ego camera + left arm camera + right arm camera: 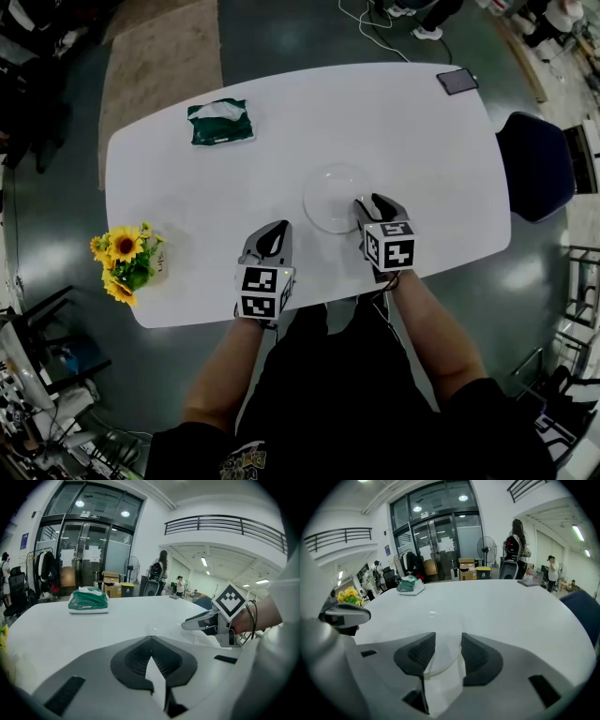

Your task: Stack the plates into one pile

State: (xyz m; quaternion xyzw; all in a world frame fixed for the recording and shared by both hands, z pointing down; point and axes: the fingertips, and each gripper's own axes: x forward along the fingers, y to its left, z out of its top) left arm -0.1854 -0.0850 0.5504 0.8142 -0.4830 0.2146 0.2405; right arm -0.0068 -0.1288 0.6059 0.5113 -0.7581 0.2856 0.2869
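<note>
The largest risk I see is to the clear round glass plate (330,192), which lies flat. My right gripper (448,641) has its 2 jaws spread with the plate's near rim between them, not pinched. If I draw back on a slant, a jaw could catch that rim and drag or tip the glass, which I expect would slide easily on this slick top. Because the glass is see-through, I cannot tell whether it is 1 plate or several already stacked, so I could misjudge the pile as finished. A smaller risk is my left gripper (270,242), which sits just left of the plate with its jaws pressed together on nothing. A careless sweep from there could knock the plate. Around it is a big hall with a dark grey-green floor (56,216) and tall glass doors (436,545) far beyond the plate, with people standing near them. A brown rug (159,66) lies beyond the plate and to its left. The plate rests on a white oval table (281,103), and a dark blue chair (534,164) stands to the plate's right. A green tissue pack (220,122) sits beyond the plate and to its left, a bunch of yellow sunflowers (124,262) is well to its left, and a dark phone (457,81) lies beyond it to the right.
</note>
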